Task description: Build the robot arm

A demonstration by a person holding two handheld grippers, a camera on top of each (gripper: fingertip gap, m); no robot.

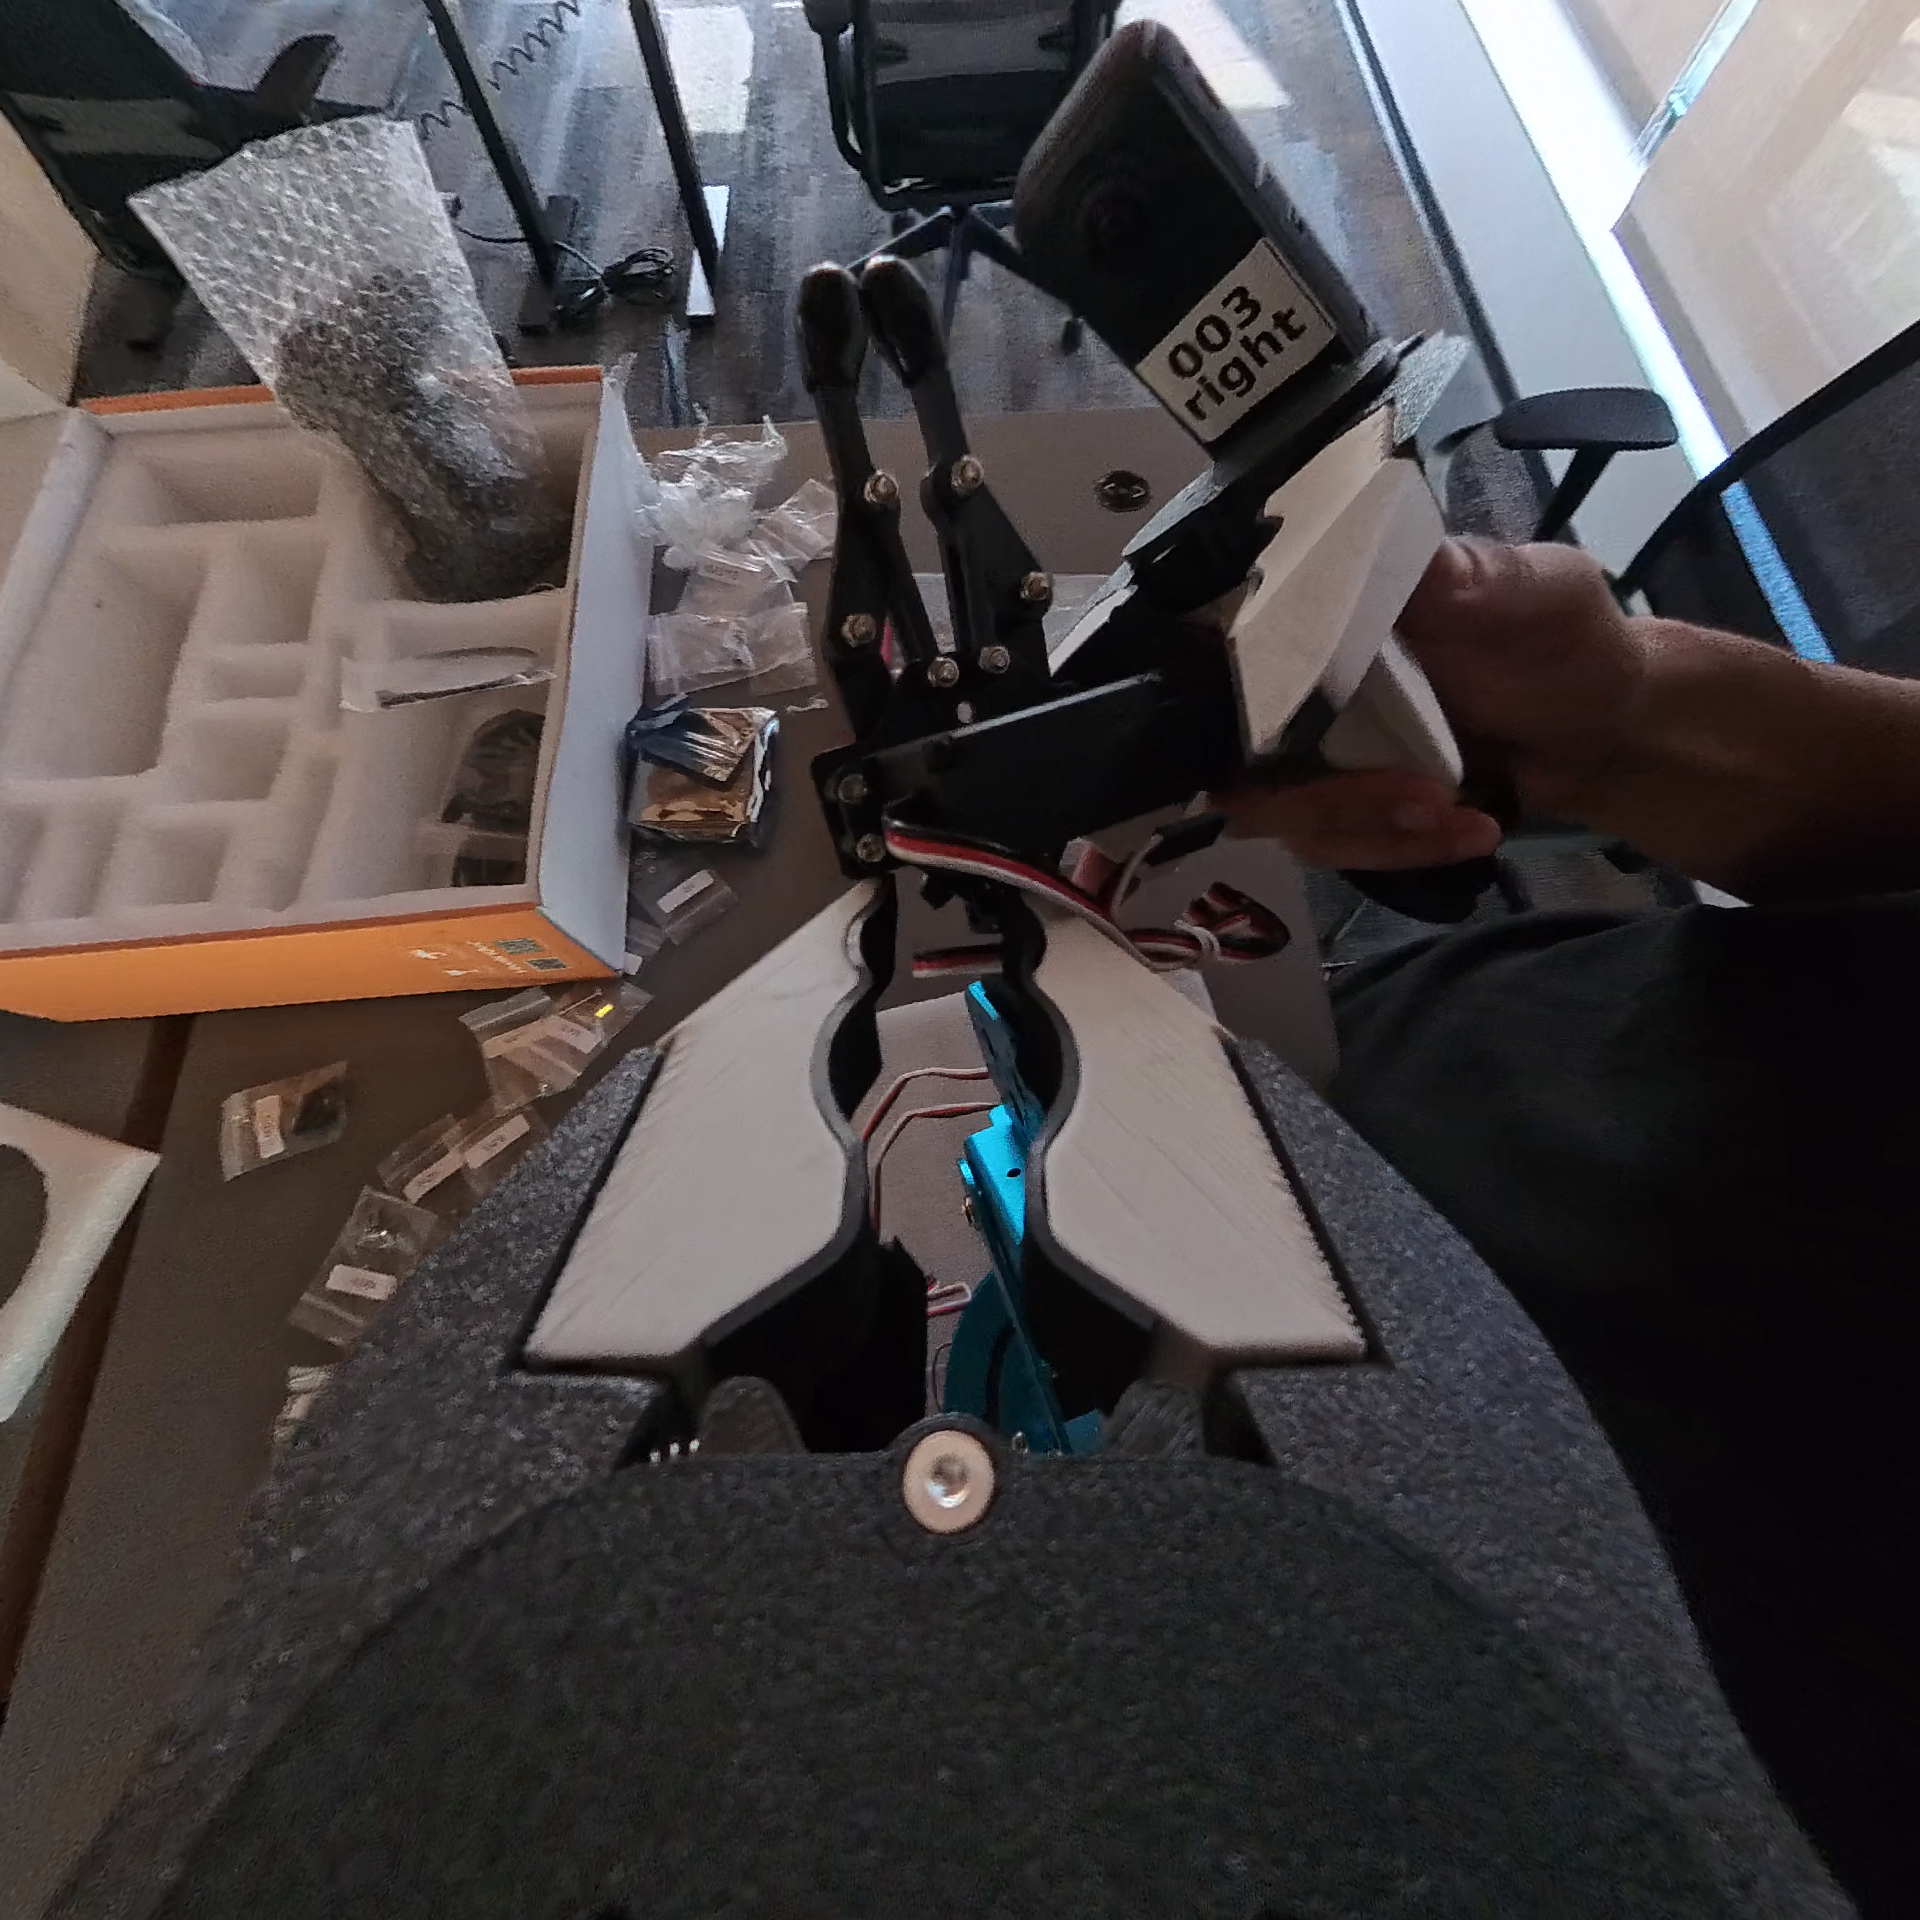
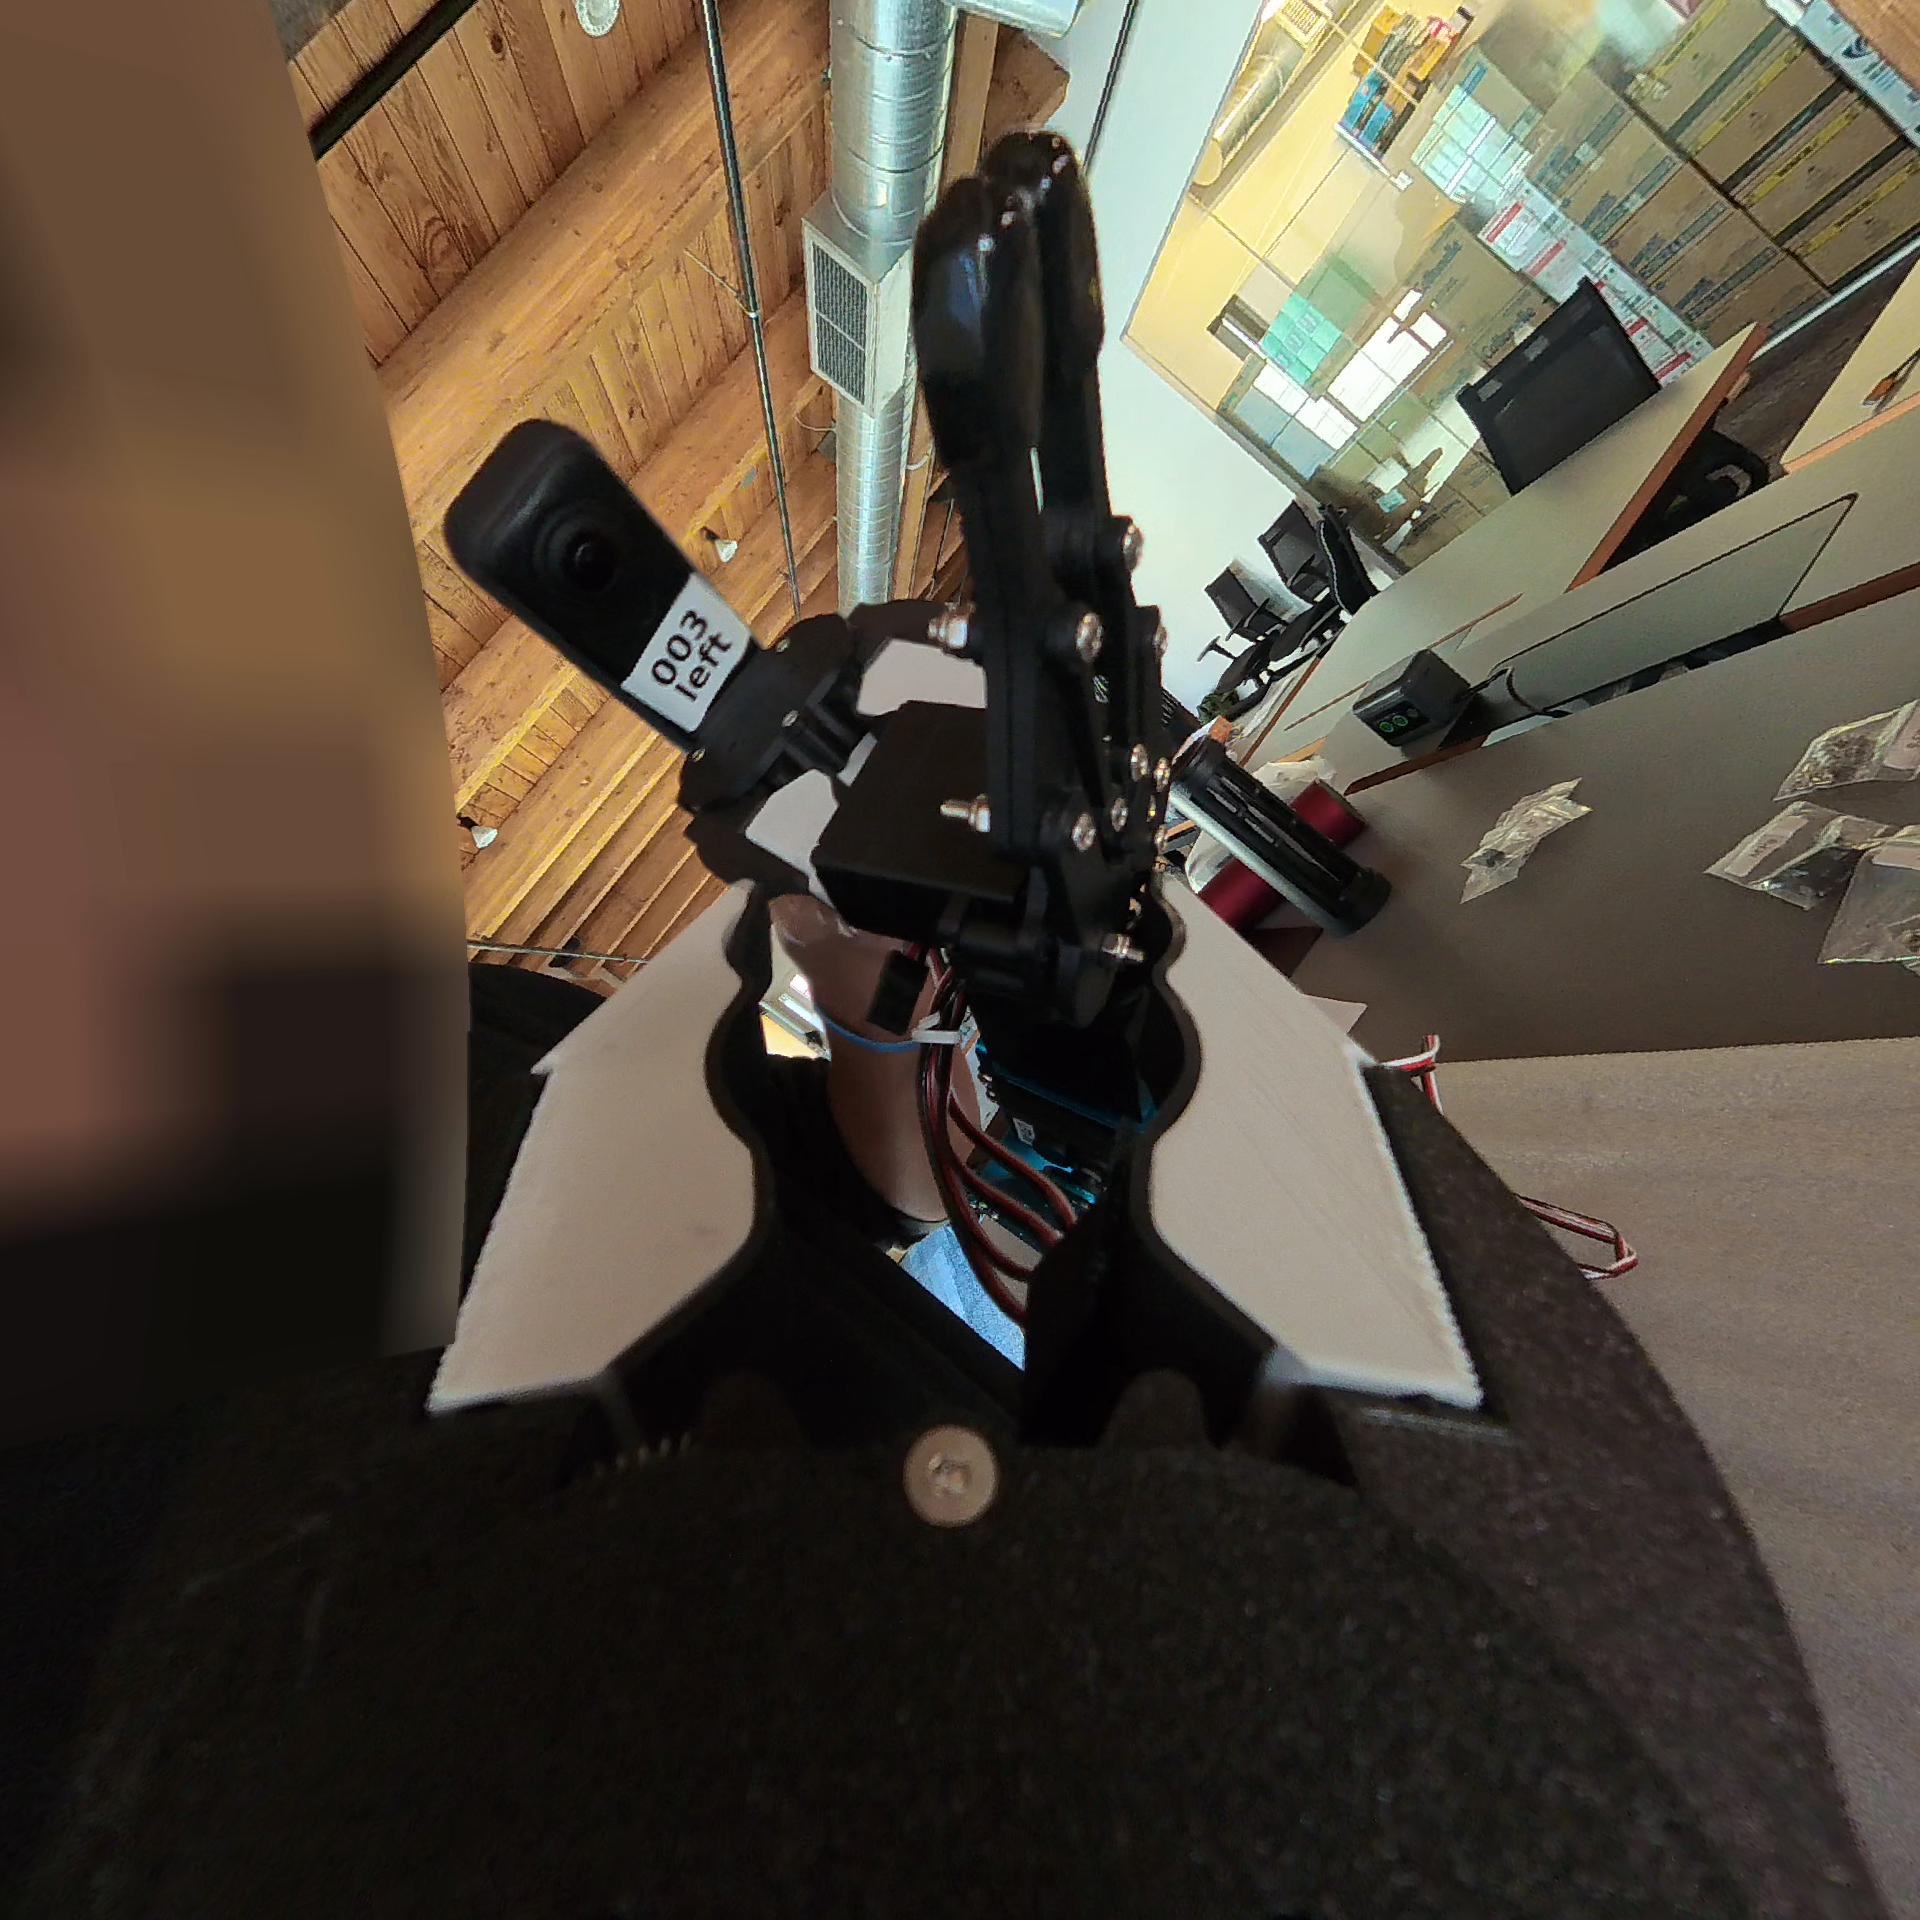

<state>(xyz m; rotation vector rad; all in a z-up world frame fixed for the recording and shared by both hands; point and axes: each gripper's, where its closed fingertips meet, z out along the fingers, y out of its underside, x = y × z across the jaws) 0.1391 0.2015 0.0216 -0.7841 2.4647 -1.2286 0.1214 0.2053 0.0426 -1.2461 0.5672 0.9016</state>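
Note:
A small black robot claw (image 1: pixel 883 468) with a black servo (image 1: pixel 1039 748), a blue metal bracket (image 1: pixel 1003 1143) and red-white-black wires is held above the table between both grippers. My left gripper (image 1: pixel 961 914) has its white fingers closed around the bracket and black base. My right gripper (image 1: pixel 1164 644), held by a hand (image 1: pixel 1507 675), comes in from the right and grips the servo end. In the right wrist view my right gripper (image 2: pixel 961 925) closes around the claw's base (image 2: pixel 1039 935), with the claw (image 2: pixel 1018 364) pointing up and the left gripper (image 2: pixel 831 758) behind it.
An open orange box (image 1: pixel 260 966) with a white foam insert lies at left, with a bubble-wrapped item (image 1: pixel 395 364) standing in it. Small plastic part bags (image 1: pixel 717 582) are scattered on the brown table (image 1: pixel 156 1403). Office chairs (image 1: pixel 956 104) stand beyond. A black cylinder (image 2: pixel 1288 842) and more bags (image 2: pixel 1849 862) lie on the table.

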